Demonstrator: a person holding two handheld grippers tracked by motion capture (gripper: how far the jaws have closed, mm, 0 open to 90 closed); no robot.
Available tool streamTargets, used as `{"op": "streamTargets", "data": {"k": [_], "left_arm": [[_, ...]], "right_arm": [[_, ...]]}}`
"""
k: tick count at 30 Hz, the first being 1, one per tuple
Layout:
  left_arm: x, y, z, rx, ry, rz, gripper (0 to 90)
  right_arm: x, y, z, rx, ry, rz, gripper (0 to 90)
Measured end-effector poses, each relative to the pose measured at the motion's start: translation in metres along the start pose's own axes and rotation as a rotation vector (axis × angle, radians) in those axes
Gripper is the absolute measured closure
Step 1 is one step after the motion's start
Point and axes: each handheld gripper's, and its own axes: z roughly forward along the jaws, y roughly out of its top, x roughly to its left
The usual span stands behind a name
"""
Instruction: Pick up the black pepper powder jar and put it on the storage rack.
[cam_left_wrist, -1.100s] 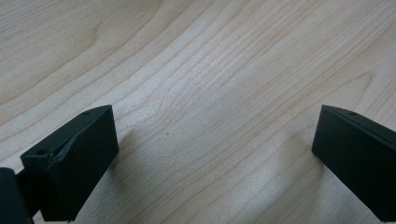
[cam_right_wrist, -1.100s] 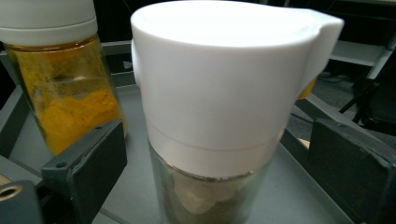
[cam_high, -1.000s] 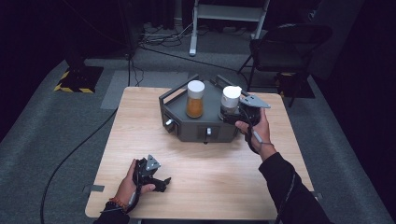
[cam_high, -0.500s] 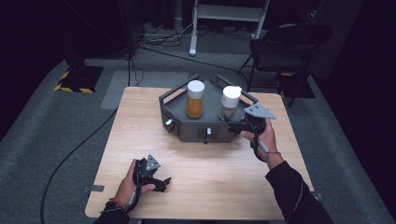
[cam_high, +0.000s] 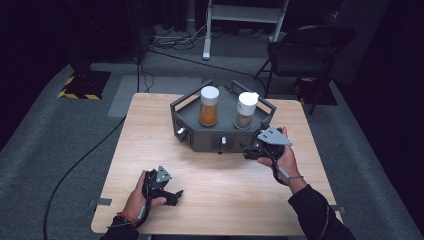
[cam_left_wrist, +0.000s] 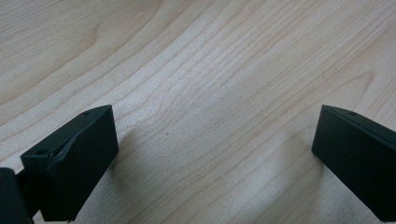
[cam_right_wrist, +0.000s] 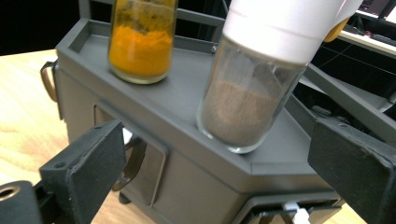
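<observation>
Glass spice jar with a white cap and brown powder (cam_right_wrist: 247, 98) stands on the grey drawer rack (cam_right_wrist: 159, 116), near the right gripper (cam_right_wrist: 219, 172), whose jaws stand spread and empty. Likely light, rigid, slippery, breakable: take its glass body below the cap.

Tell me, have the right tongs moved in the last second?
Yes. The right tongs have drawn back from the brown jar toward the near edge, now low in front of the grey stand. They are open and empty.
</observation>
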Motion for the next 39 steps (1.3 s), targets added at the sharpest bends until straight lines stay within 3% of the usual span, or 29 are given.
{"op": "streamTargets", "data": {"k": [19, 27, 39], "left_arm": [[0.0, 0.0, 0.0, 0.0, 0.0, 0.0, 0.4], [0.0, 0.0, 0.0, 0.0, 0.0, 0.0, 0.4], [0.0, 0.0, 0.0, 0.0, 0.0, 0.001, 0.4]], "right_arm": [[0.013, -0.033, -0.016, 0.053, 0.045, -0.056, 2.1], [0.021, -0.048, -0.024, 0.1, 0.07, -0.102, 2.2], [0.025, -0.064, -0.028, 0.175, 0.106, -0.116, 2.1]]}}
